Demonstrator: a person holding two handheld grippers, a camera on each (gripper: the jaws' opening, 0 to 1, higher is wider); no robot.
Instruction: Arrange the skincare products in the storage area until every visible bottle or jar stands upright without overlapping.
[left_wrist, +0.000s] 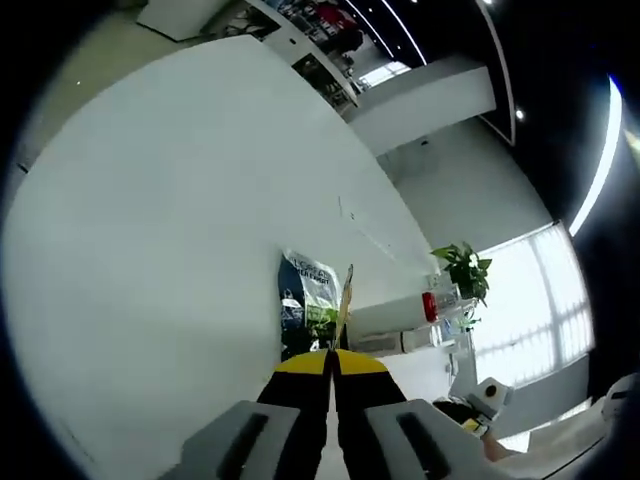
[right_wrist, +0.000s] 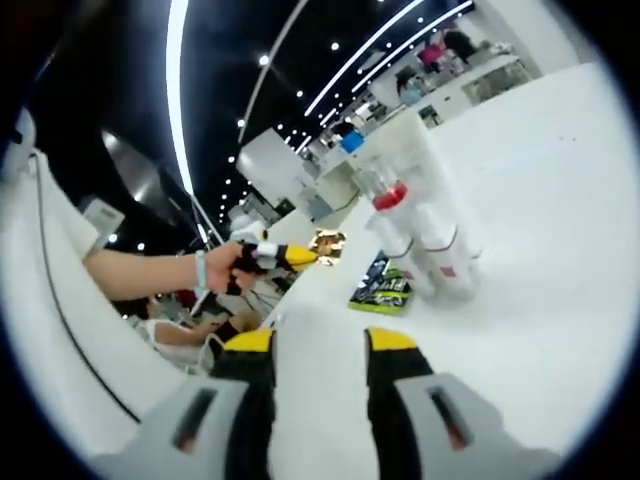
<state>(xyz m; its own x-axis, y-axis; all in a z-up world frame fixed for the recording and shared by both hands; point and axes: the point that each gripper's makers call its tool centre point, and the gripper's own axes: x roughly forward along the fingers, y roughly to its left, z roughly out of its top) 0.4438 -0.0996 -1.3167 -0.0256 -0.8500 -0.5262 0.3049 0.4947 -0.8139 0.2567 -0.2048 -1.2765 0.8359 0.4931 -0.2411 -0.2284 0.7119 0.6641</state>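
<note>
The yellow-tipped left gripper pinches a thin flat gold packet at lower middle, while the right gripper stands apart near smooth round white bottles.

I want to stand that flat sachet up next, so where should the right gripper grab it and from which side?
The sachet lies flat on the white table, beside the bottles. Probably pinch its near free edge, coming in low from the side away from the bottles; the open right gripper already faces that way.

Left gripper view looks low along the white table, rolled steeply. Right gripper view faces the bottles from nearby. Both share the table and dark sachet.
</note>
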